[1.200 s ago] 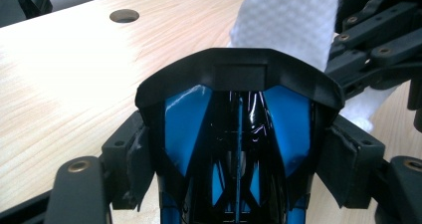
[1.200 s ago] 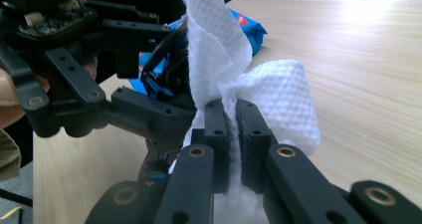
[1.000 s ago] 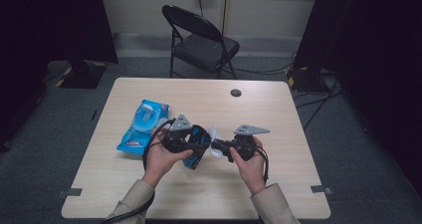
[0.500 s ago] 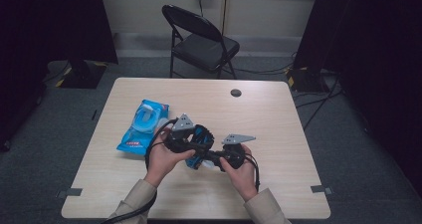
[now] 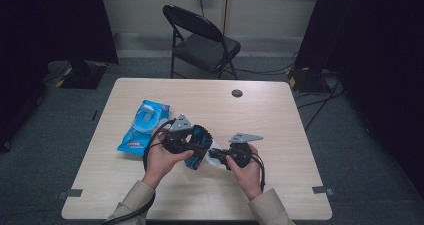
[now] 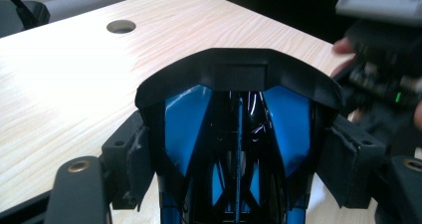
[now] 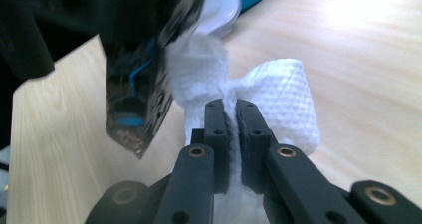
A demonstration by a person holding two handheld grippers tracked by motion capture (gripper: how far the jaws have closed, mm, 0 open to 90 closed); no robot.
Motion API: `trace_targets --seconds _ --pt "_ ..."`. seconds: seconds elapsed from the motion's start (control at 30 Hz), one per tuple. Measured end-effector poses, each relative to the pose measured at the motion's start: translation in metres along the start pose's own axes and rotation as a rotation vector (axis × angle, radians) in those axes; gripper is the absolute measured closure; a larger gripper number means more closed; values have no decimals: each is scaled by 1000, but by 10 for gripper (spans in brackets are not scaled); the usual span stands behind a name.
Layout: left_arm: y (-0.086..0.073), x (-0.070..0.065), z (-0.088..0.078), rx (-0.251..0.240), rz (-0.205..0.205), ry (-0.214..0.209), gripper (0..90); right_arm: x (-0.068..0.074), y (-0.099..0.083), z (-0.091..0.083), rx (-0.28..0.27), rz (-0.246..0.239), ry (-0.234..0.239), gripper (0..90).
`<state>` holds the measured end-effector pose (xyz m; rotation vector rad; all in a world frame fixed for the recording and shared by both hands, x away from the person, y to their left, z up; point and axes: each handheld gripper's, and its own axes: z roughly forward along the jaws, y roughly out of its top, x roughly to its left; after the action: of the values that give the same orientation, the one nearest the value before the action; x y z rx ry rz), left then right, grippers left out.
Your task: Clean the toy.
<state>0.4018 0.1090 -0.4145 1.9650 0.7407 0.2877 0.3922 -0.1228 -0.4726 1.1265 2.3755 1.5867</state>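
the right gripper (image 7: pixel 230 109) has its two black jaws pinched together on a thin fold of a white wipe (image 7: pixel 278 94), the textured sheet bunching and fanning out just past the tips. from that pinch the wipe runs up and away toward a black and blue pack (image 7: pixel 144 59), which hangs tilted above the desk (image 7: pixel 348 50) and just beyond the gripper. the sheet's long axis lies roughly along the line from the right gripper to the pack's mouth, so a pull back along the jaws looks like the way to draw it free.

in the high view the right gripper (image 5: pixel 220 156) sits at the middle of the near part of the desk (image 5: pixel 280 110), pointing left toward the left gripper (image 5: pixel 197 152), and the two nearly meet, with a little white showing between them. the left gripper (image 6: pixel 239 154) is closed around the blue and black pack (image 6: pixel 239 114), its jaws pressing the pack's two sides, and holds it up off the desk (image 6: pixel 74 84).

the pack lies to the left of the right gripper, and the left hand (image 5: pixel 162 157) has it, so the left gripper looks set to act as the anchor while the right does the pulling. a second, light blue wipe packet (image 5: pixel 145 125) lies flat farther left, well apart from both grippers.
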Motion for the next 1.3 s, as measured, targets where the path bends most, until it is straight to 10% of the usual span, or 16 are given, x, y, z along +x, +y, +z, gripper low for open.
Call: trace_targets --seconds 0.63,1.3 --pt "-9 13 -2 12 -34 35 255 1 31 -38 -149 -15 7 853" --pt "-2 8 6 -5 -36 21 255 11 0 4 2 -14 61 853"
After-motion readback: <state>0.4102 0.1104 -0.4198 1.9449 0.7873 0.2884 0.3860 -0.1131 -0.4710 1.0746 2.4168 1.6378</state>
